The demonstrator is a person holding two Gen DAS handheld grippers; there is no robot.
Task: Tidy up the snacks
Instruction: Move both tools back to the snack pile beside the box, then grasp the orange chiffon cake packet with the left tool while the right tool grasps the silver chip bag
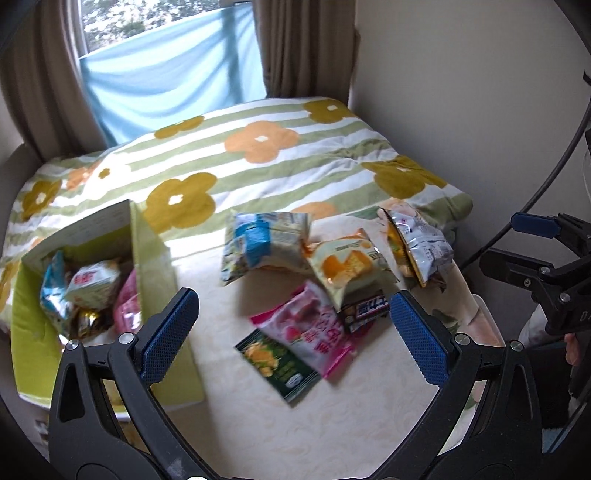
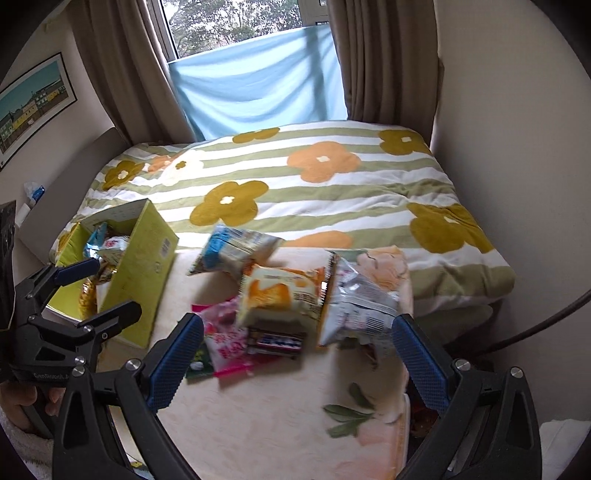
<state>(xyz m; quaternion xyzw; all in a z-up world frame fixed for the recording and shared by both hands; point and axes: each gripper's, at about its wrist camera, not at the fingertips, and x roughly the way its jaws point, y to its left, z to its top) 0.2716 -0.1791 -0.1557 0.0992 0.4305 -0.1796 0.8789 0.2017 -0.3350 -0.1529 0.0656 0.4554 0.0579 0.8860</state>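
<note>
Nearest the cameras, the left gripper (image 1: 291, 332) and the right gripper (image 2: 297, 354) both hover with their fingers spread wide apart and nothing between them. Just beyond them on the cream bed sheet (image 1: 295, 424) lies the loose pile of snacks: a dark green packet (image 1: 279, 363) partly under a pink packet (image 1: 314, 328), a dark chocolate bar (image 1: 364, 312) tucked beneath a cake packet (image 1: 343, 266), a silver bag (image 2: 358, 302) leaning up on its edge, and a blue-and-white bag (image 1: 264, 242) furthest back. To the left stands the green box (image 1: 155, 258), open on top and already holding several packets. The likely trouble, as I judge it, comes from the overlap: closing on one packet may pinch or drag its neighbour, the flat green packet offers little edge on the soft sheet, and the slick foil bags could slip out on the way. The silver bag looks ready to topple if nudged. The box rests on soft bedding, so a push on its wall might tip it. Behind lies a flowered striped quilt (image 2: 314, 177), then a blue cloth (image 2: 258, 81) across the window (image 2: 229, 22) between brown curtains (image 2: 380, 62), and a framed picture (image 2: 35, 99) on the left wall.
</note>
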